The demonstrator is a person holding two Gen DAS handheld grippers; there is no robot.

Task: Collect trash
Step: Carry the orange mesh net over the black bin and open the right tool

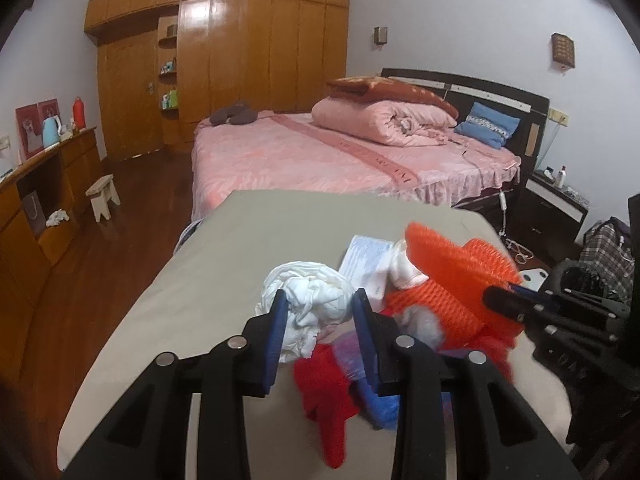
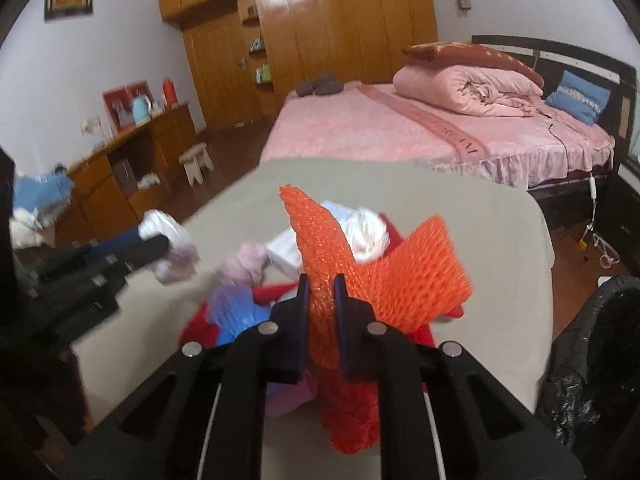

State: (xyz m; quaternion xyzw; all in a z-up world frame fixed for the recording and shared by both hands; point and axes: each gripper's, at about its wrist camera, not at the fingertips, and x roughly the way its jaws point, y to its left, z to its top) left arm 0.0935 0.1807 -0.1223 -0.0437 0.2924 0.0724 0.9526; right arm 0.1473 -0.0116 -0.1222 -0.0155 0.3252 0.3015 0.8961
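A crumpled white plastic wad (image 1: 308,296) sits between the blue pads of my left gripper (image 1: 320,308), which is shut on it above the beige table (image 1: 200,280). From the right wrist view the left gripper (image 2: 158,248) comes in from the left, holding the white wad (image 2: 172,236). My right gripper (image 2: 322,284) is shut on an orange foam net (image 2: 420,264), lifted over the pile. In the left wrist view the orange net (image 1: 448,268) hangs from the right gripper (image 1: 494,300). Under them lie a red bag (image 1: 328,396), a blue bag (image 2: 236,316), a white box (image 1: 366,260) and a pink wad (image 2: 250,262).
A bin lined with a black bag (image 2: 592,360) stands at the table's right edge. A pink bed (image 1: 320,156) lies beyond the table, with a dark nightstand (image 1: 552,204) beside it. On the left are a wooden sideboard (image 1: 44,196) and a small stool (image 1: 103,198).
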